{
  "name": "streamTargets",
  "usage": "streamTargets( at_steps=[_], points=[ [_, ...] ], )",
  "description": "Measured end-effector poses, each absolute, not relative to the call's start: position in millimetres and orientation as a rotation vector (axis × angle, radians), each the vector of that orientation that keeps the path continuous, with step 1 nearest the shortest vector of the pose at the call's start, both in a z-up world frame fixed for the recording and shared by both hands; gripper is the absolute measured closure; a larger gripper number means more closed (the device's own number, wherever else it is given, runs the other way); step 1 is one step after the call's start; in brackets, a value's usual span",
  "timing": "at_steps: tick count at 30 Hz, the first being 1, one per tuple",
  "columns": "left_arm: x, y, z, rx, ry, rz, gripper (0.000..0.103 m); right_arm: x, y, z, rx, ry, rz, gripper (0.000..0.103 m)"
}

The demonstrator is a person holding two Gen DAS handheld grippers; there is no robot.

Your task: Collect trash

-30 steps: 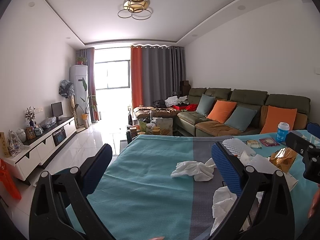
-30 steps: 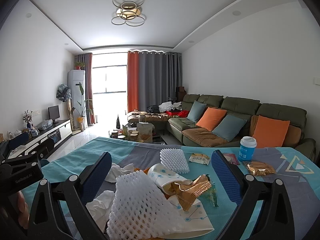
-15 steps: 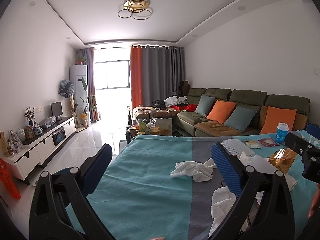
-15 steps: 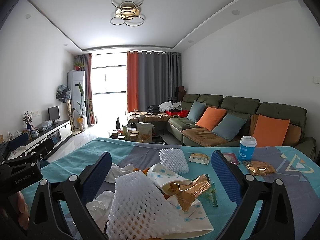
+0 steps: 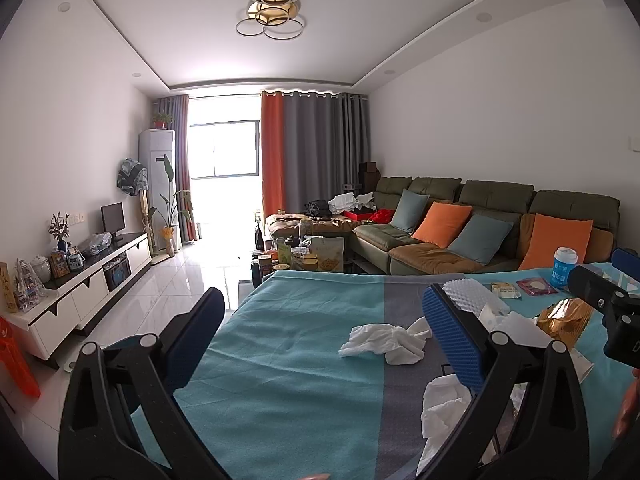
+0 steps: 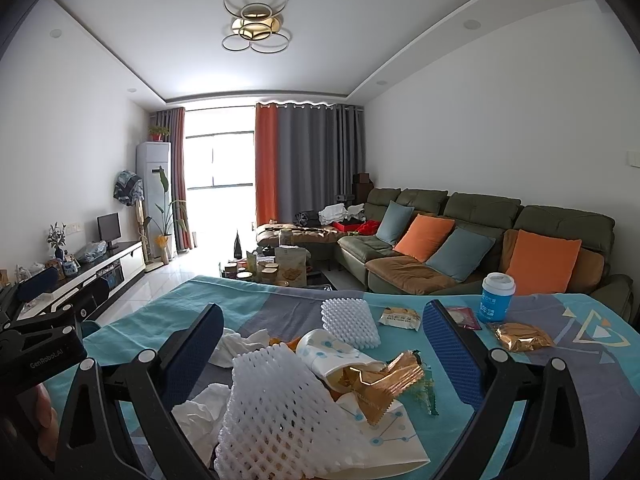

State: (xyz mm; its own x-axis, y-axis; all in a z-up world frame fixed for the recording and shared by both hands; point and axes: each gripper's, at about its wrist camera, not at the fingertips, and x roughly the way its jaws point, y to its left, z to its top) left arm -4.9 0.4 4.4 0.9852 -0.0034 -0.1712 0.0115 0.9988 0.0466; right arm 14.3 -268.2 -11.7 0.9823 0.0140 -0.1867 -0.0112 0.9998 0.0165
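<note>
- the left gripper [image 5: 326,332] hangs above a table covered with a teal and grey cloth [image 5: 288,360], its two blue-padded fingers spread wide and holding nothing.
- between those fingers, nearer the right one, a crumpled white tissue [image 5: 384,340] lies on the cloth where the teal band meets the grey band, untouched.
- a second crumpled tissue [image 5: 442,412] lies nearer the front edge of the table, partly hidden behind the left gripper's right finger.
- the right gripper [image 6: 324,344] also stands wide open with nothing in its grasp, hovering over a heap of rubbish in the middle of the table.
- the heap between its fingers has a white foam fruit net [image 6: 276,412] in front, resting on a white paper bag with blue dots [image 6: 384,432].
- a tipped paper cup [image 6: 324,354] with the same dotted print lies on its side behind the net, and a crinkled gold wrapper [image 6: 380,384] rests against its mouth.
- crumpled white tissues [image 6: 240,344] sit just beside the left finger of the right gripper.
- a second foam net [image 6: 350,322] lies flat further back, toward the far edge of the table.
- a small snack packet [image 6: 400,316] sits beside that net, near the far edge.
- a blue cup with a white lid [image 6: 496,298] stands upright near the far right corner, with another gold wrapper [image 6: 520,336] lying just in front of it.
- beyond the table is a green sofa [image 6: 480,232] with orange and blue-grey cushions.
</note>
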Motion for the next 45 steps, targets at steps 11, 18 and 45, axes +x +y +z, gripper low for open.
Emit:
streamTargets(
  at_steps=[11,18,45],
  points=[
    [-5.2,0.5,4.9,0.046,0.171,-0.008,0.006,14.1,-268.1,-11.6,0.017,0.187,0.014,0.007],
    [-5.5,0.7,5.7,0.044,0.173,-0.010,0.006,15.5,-265.6,-12.2,0.018,0.191,0.016,0.007],
    [-1.6,2.3,-0.8,0.046,0.204,-0.031,0.006,19.8,-264.5,-19.5,0.041,0.232,0.065,0.007]
  ],
)
